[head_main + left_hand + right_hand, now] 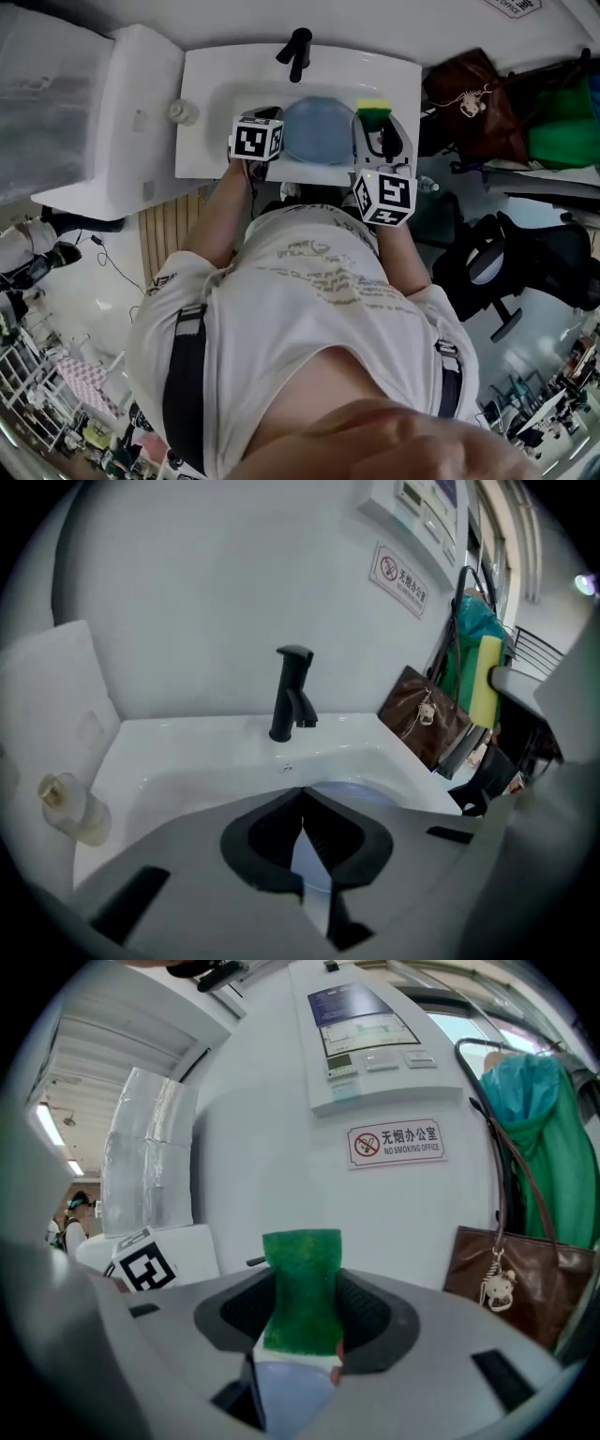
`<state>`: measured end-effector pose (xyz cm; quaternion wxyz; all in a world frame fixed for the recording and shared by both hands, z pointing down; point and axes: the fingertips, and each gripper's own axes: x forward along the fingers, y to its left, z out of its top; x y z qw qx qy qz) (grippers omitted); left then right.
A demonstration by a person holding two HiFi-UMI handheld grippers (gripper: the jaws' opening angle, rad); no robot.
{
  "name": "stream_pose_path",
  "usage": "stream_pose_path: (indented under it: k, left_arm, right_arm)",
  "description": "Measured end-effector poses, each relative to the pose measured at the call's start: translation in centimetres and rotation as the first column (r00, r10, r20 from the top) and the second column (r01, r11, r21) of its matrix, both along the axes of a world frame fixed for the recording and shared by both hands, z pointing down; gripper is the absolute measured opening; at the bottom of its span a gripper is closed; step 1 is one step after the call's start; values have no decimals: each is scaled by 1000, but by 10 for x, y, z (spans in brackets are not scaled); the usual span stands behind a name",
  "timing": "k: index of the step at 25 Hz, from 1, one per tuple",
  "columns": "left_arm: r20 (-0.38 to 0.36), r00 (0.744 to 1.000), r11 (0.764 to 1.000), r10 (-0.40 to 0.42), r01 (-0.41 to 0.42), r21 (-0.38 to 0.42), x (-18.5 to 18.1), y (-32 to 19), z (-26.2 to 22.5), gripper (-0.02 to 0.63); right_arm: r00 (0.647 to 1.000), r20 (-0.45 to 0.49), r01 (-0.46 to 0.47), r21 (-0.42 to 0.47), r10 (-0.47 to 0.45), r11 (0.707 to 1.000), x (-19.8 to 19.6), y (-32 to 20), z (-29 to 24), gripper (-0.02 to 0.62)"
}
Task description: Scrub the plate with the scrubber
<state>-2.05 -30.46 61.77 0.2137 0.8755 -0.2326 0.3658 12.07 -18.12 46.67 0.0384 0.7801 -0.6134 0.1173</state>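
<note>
While my right gripper (305,1283) clamps the soft, light scrubber (302,1246) low down, my left gripper (302,797) is clenched and empty. The blue plate (319,131), upper centre in the sink (211,103), looks stiff, slick and breakable: steady it at the rim.

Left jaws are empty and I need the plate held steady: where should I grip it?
Probably the left rim of the plate, coming from the left: it lies in the sink, its thin edge nearest the left gripper, with the scrubber on its right.
</note>
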Motion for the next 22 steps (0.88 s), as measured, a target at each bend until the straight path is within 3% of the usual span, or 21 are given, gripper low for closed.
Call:
stream_pose_path:
  k: [6,7,8,9,12,15,20,22]
  left_arm:
    - [100,995,988,25,-10,-155,-4,-13,58,25]
    - [127,992,981,20,5,-196,-6,-15,71,43]
    - [148,989,969,13,24,-247,-8,-15,83,142]
    - [162,987,952,4,45,-303,-9,-14,94,176]
    - [184,982,885,-35,116,-451,-12,-10,122,181]
    - [187,980,819,-74,167,-549,-14,-6,142,183]
    - [147,969,660,-201,245,-710,-12,10,163,217]
    - [154,962,610,-224,262,-748,-14,15,171,232]
  right_arm:
    - [996,-12,-85,-34,85,996,10,15,9,203]
    - [995,-13,-95,-41,95,995,12,18,11,204]
    - [994,-15,-105,-49,104,993,13,20,12,204]
    - [994,-17,-112,-56,112,992,15,22,13,204]
    - [991,-23,-130,-69,128,989,19,27,12,204]
    - [990,-29,-138,-76,136,988,22,31,12,204]
    - [989,-39,-146,-89,143,985,26,37,14,206]
    - [988,-41,-150,-93,147,984,27,39,15,206]
